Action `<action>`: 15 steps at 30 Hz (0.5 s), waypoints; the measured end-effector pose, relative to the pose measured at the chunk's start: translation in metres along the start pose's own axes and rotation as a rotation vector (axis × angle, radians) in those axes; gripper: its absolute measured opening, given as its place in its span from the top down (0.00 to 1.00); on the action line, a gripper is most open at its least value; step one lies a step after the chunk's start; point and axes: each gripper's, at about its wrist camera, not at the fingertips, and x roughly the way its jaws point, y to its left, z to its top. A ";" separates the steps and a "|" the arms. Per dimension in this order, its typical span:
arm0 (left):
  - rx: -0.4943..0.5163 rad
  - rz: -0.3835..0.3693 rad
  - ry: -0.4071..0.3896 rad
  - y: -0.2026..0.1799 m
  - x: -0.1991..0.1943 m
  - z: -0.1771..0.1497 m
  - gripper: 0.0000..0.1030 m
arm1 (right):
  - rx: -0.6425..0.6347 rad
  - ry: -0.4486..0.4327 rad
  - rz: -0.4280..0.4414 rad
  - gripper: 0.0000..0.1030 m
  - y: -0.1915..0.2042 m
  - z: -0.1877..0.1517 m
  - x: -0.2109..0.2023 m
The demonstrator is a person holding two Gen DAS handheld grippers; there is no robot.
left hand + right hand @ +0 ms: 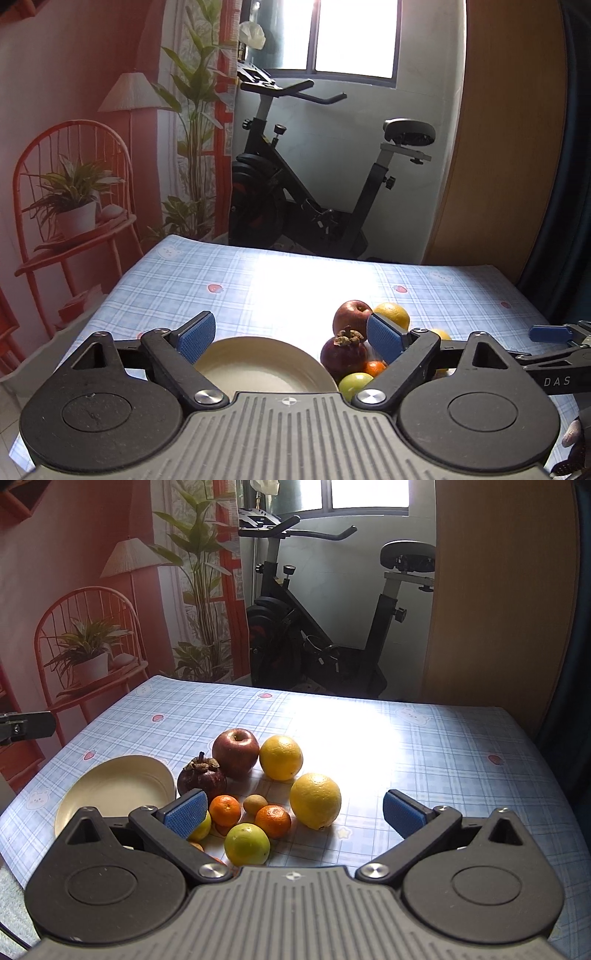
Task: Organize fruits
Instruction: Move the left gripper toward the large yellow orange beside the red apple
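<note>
Close together on a checked tablecloth (424, 746): red apple (235, 751), mangosteen (201, 779), oranges, lemon (315, 800), green lime (246, 843), beside an empty cream plate (118, 790). Left gripper (291, 338) and right gripper (295, 812) both released, grasping nothing. Behind, exercise bike (314, 627), potted plants.

left tool (290, 338) open | over plate (258, 369) | mangosteen (341, 355) beside plate

The letters "DAS" stand on the right tongs (554, 334).
</note>
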 end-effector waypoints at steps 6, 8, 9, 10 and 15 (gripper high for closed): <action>0.055 -0.025 0.039 -0.014 0.028 -0.001 0.16 | -0.002 -0.090 -0.086 0.00 -0.020 -0.010 0.018; 0.059 -0.041 0.048 -0.017 0.038 0.000 0.15 | -0.009 -0.093 -0.096 0.00 -0.028 -0.014 0.026; 0.064 -0.046 0.062 -0.019 0.043 0.000 0.15 | -0.014 -0.092 -0.095 0.00 -0.032 -0.016 0.032; 0.071 -0.049 0.076 -0.021 0.048 0.000 0.15 | -0.017 -0.085 -0.093 0.00 -0.035 -0.018 0.037; 0.049 -0.061 0.112 -0.029 0.068 0.000 0.16 | -0.048 -0.075 -0.115 0.00 -0.048 -0.028 0.059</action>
